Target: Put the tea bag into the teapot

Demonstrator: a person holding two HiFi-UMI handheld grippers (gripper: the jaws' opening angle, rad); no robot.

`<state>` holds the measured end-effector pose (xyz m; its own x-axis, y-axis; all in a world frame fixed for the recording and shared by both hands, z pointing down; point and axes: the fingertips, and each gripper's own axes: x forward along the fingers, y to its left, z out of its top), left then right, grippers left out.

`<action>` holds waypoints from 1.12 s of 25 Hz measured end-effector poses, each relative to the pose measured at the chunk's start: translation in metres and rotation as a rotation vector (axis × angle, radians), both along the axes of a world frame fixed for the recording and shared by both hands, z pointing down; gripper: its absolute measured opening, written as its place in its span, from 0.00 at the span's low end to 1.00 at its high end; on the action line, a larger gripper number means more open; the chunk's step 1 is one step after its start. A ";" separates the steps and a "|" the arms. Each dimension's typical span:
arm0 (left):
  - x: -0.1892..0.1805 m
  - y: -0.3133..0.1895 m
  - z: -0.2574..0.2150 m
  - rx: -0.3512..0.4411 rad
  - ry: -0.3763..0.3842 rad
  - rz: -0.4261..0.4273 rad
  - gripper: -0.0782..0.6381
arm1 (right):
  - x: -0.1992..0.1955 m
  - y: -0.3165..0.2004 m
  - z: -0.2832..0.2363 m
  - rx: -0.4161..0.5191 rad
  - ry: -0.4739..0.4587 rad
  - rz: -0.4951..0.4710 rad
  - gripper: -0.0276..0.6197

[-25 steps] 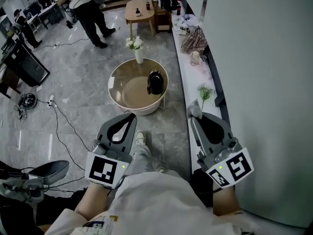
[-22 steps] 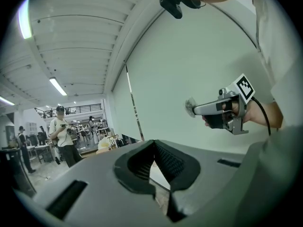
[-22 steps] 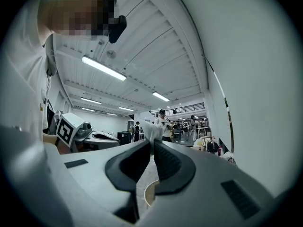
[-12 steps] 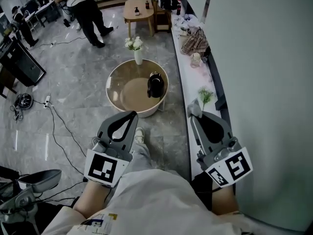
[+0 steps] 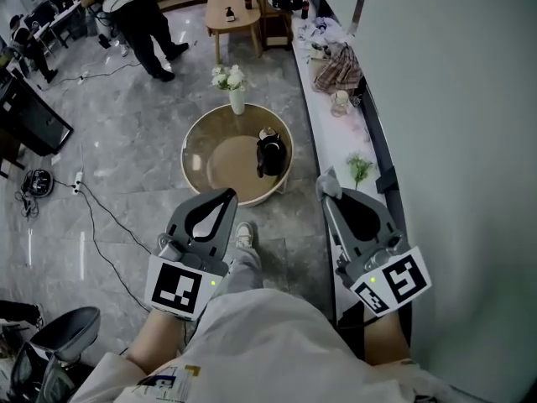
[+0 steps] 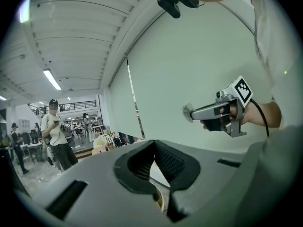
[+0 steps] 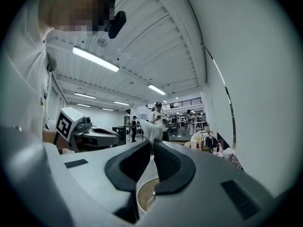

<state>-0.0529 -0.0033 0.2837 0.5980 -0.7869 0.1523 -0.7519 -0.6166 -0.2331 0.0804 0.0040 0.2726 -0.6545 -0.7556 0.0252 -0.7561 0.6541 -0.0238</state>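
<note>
1. My right gripper [image 5: 329, 193] has its fingers pinched narrow on the tea bag [image 5: 325, 181]. The pale bag sticks out past the tips.
2. In the right gripper view the bag [image 7: 151, 129] stands up from between the two dark pads, clamped at its lower end.
3. My left gripper [image 5: 226, 198] is held level beside the right one. Its fingers are closed tip to tip with nothing between them, which the left gripper view shows plainly.
4. The teapot [image 5: 270, 154] is black and sits on the round bench [image 5: 195, 141], toward its right side. It is ahead of me, between the two grippers and well apart from both.
5. The tea bag is in the air, nearer to me than the teapot and to its right, close to the edge of the white ledge [image 5: 319, 112] along the wall.
6. A vase [image 5: 237, 99] of white flowers stands at the bench's far edge. I cannot tell whether it is on the bench or behind it.
7. A person [image 5: 138, 15] stands farther off on the grey floor, near a wooden table [image 5: 228, 15].
</note>
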 end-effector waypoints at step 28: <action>-0.067 -0.266 0.027 -0.128 0.040 0.180 0.12 | -0.093 -0.260 0.005 -0.112 0.077 0.123 0.08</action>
